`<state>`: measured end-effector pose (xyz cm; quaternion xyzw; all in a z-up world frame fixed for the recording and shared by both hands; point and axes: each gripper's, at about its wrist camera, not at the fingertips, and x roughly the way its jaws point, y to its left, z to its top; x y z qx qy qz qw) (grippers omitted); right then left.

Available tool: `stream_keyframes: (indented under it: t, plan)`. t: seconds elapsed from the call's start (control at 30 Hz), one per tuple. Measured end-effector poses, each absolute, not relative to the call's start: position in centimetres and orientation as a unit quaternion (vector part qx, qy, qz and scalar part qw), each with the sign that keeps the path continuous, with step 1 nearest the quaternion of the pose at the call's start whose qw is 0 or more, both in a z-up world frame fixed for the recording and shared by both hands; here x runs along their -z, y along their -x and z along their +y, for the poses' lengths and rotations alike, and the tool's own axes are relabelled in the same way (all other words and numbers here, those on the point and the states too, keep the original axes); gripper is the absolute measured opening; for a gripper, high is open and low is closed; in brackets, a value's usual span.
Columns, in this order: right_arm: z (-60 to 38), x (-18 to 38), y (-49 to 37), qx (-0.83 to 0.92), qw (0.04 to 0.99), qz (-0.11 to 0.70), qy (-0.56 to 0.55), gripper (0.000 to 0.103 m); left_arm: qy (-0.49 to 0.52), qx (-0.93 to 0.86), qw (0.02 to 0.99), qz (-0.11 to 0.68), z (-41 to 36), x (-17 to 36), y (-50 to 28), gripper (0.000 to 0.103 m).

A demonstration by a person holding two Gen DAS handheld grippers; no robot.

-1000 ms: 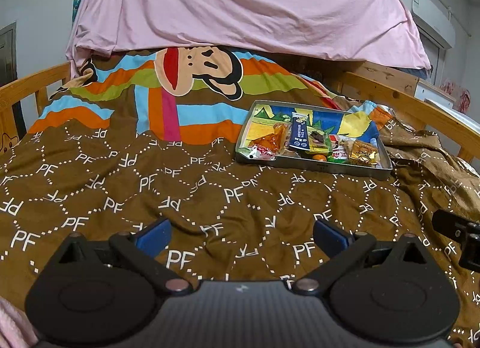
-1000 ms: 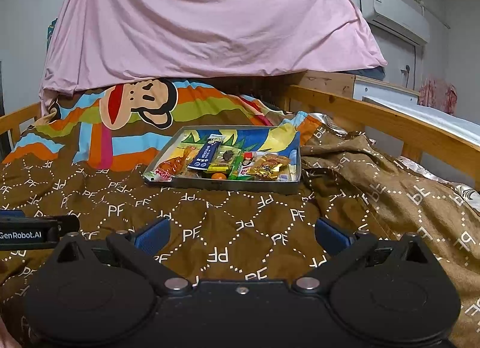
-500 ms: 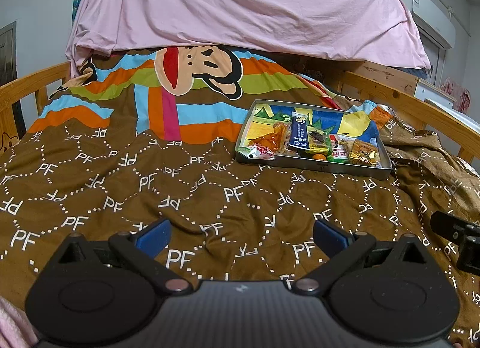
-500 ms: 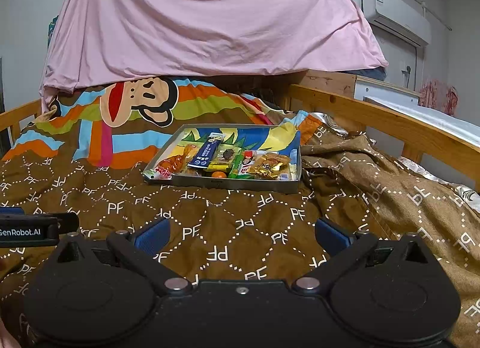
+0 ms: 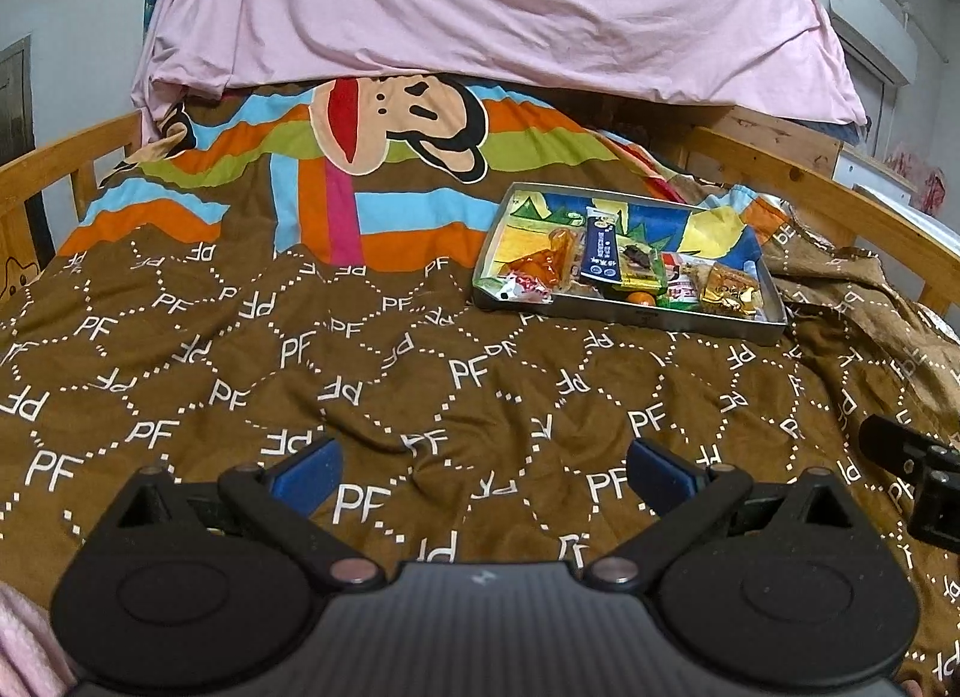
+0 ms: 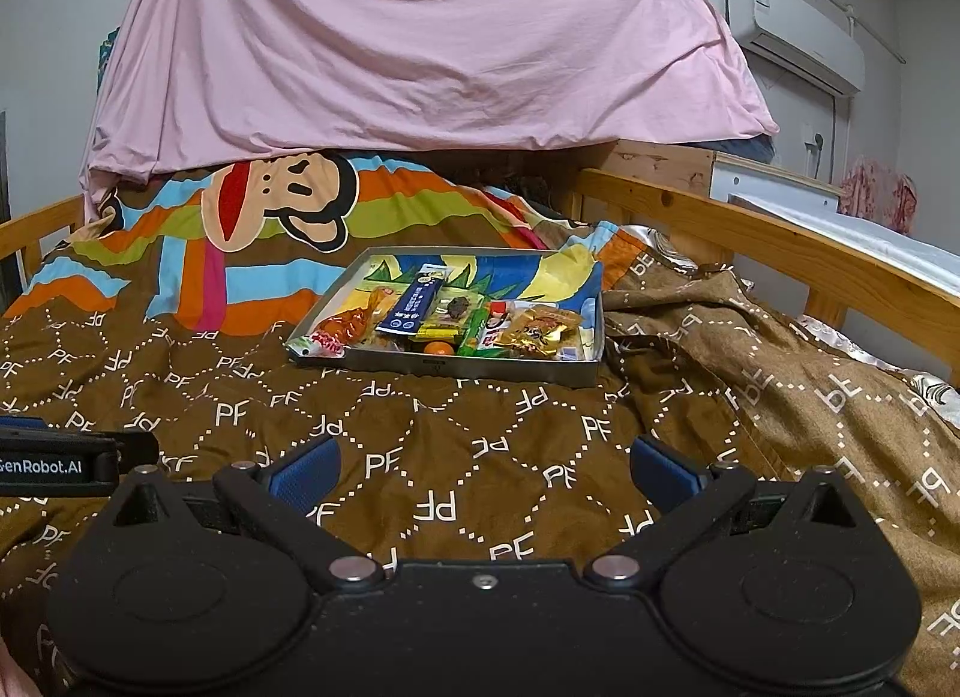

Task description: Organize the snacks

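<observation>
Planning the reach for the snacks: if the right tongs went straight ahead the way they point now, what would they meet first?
Probably the brown bedspread rising ahead of the open right tongs, then the near wall of the snack tray. Nothing else shows between them, though depth is hard to judge in this view.

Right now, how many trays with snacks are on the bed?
1. The tray lies on the brown blanket, ahead of both open grippers; none other shows.

Brown monkey-print quilt (image 5: pixel 300 349) (rumpled) under a pink sheet (image 6: pixel 420 36) — wooden rail (image 6: pixel 750 235) beside.
</observation>
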<state>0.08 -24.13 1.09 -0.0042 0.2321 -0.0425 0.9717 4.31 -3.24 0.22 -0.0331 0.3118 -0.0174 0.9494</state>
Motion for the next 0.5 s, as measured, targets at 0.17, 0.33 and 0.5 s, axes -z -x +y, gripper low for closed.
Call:
stream_keyframes:
  t: [0.17,0.33,0.5]
  plan:
    - [-24.19,-1.03,-0.07,0.041,0.971,0.233,0.006,0.102,0.032,0.017,0.949,0.313,-3.28,-0.20,-4.33,0.103]
    - [-24.30,-0.97,-0.15,0.039,0.971,0.236,0.010,0.102,0.029,0.015,0.949,0.313,-3.11,-0.22,-4.31,0.103]
    - [-24.41,-0.97,-0.10,0.038,0.971,0.237,0.012,0.102,0.030,0.011,0.948,0.316,-3.14,-0.23,-4.37,0.103]
